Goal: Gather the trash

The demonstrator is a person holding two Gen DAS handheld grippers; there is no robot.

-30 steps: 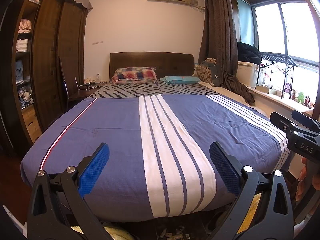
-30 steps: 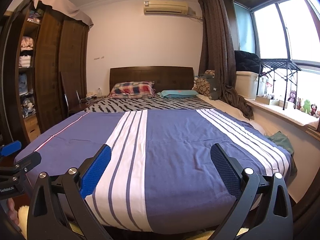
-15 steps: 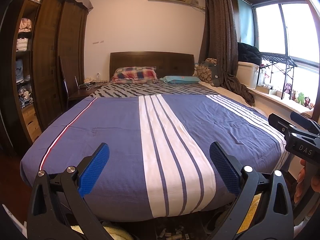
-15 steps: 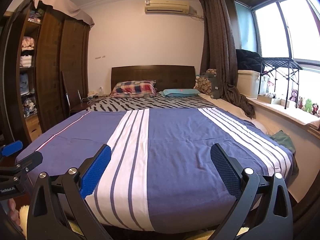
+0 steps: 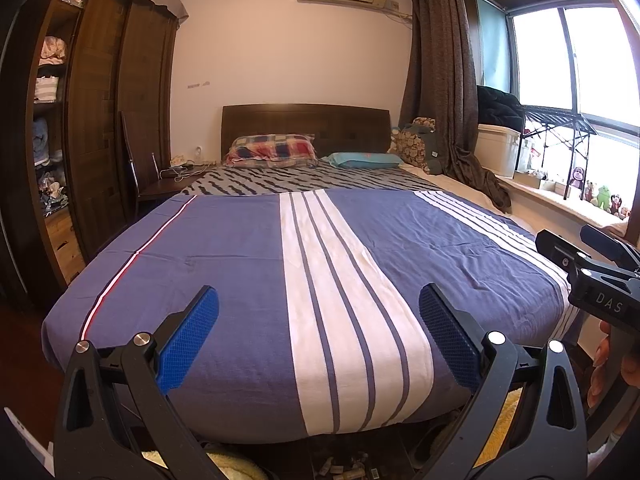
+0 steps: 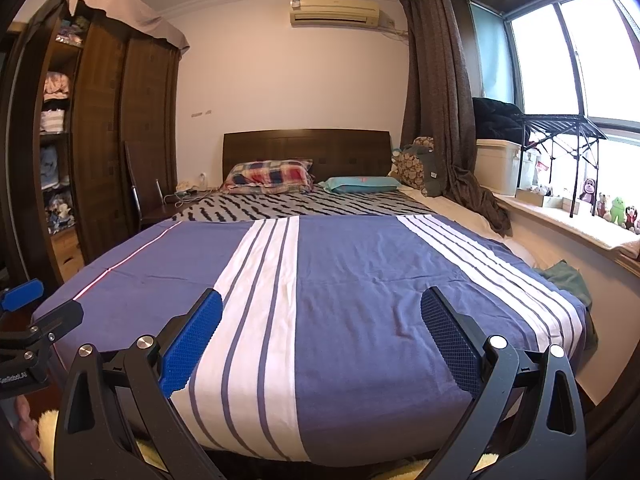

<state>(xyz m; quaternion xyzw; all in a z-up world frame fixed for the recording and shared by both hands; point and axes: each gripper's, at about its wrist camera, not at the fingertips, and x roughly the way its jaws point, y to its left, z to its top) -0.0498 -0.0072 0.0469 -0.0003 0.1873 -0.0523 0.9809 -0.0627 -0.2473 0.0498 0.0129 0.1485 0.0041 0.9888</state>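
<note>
My left gripper (image 5: pixel 318 320) is open and empty, held at the foot of a bed with a blue and white striped cover (image 5: pixel 224 256). My right gripper (image 6: pixel 320 320) is open and empty too, beside it at the same height; it shows at the right edge of the left wrist view (image 5: pixel 592 276). Small bits of litter (image 5: pixel 348 466) lie on the floor under the foot of the bed, below my left gripper. No trash shows on the bed cover in either view.
A dark wardrobe (image 5: pixel 100 120) with open shelves stands on the left. A chair and nightstand (image 5: pixel 160 188) sit by the headboard. A window ledge (image 6: pixel 568 224) with toys and a rack runs along the right. A green cloth (image 6: pixel 568 276) lies between bed and ledge.
Both grippers have drifted slightly, so the views shift a little. Nothing was taken hold of or let go.
</note>
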